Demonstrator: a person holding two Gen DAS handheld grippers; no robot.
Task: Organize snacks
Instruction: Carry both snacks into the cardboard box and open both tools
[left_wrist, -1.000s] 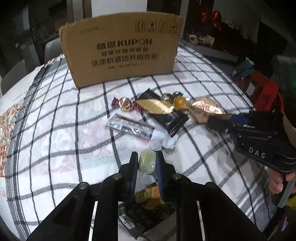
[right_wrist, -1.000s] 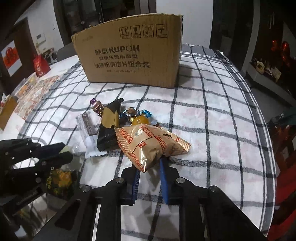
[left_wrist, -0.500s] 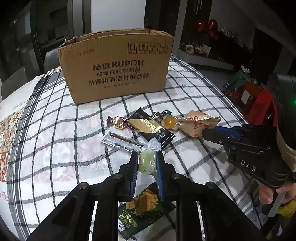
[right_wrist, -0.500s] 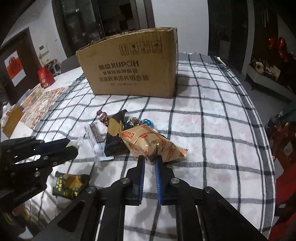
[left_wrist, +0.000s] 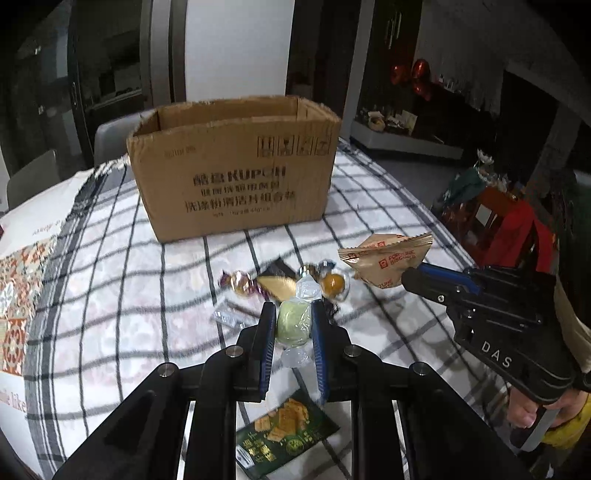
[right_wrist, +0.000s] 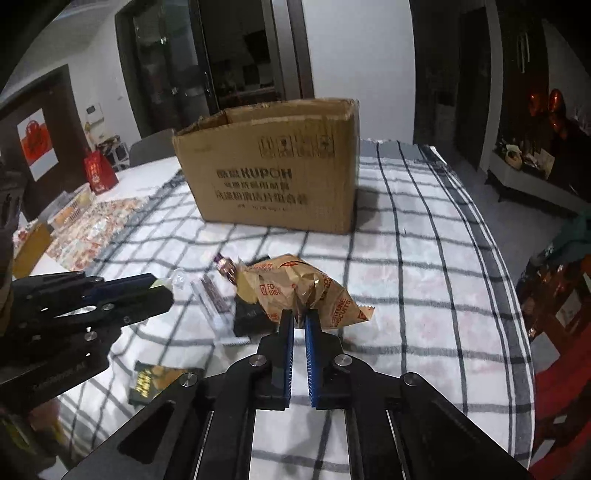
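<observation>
Snacks are still mostly on the checked tablecloth (left_wrist: 110, 295), so I judge the sorting to be in its early part. My left gripper (left_wrist: 294, 325) has its fingers clamped on a pale green sweet (left_wrist: 293, 325) in a clear wrapper, held above the cloth. My right gripper (right_wrist: 299, 321) has its fingers pinched nearly together on the crumpled edge of a tan biscuit bag (right_wrist: 306, 288), which looks lifted off the cloth in the left view, where it hangs at the tip of that gripper.

Both items look meant for the open cardboard box (left_wrist: 236, 166) standing further back on the table, well apart from both grippers. I take it that carrying them over and dropping them in is what comes next.

Left on the cloth I count a purple-wrapped sweet (left_wrist: 238, 282), a black and gold packet (left_wrist: 277, 286), an orange sweet (left_wrist: 334, 282) in clear wrap, a clear-wrapped stick (left_wrist: 232, 314), and a dark green cracker packet (left_wrist: 284, 435) just below my left fingers.

I cannot see the bottom of the box from either camera, so whether anything already lies there I cannot tell. The small sweets are blurred and partly hidden behind the held items, and there may be more of them than I can count. The box print is too soft to read fully.
</observation>
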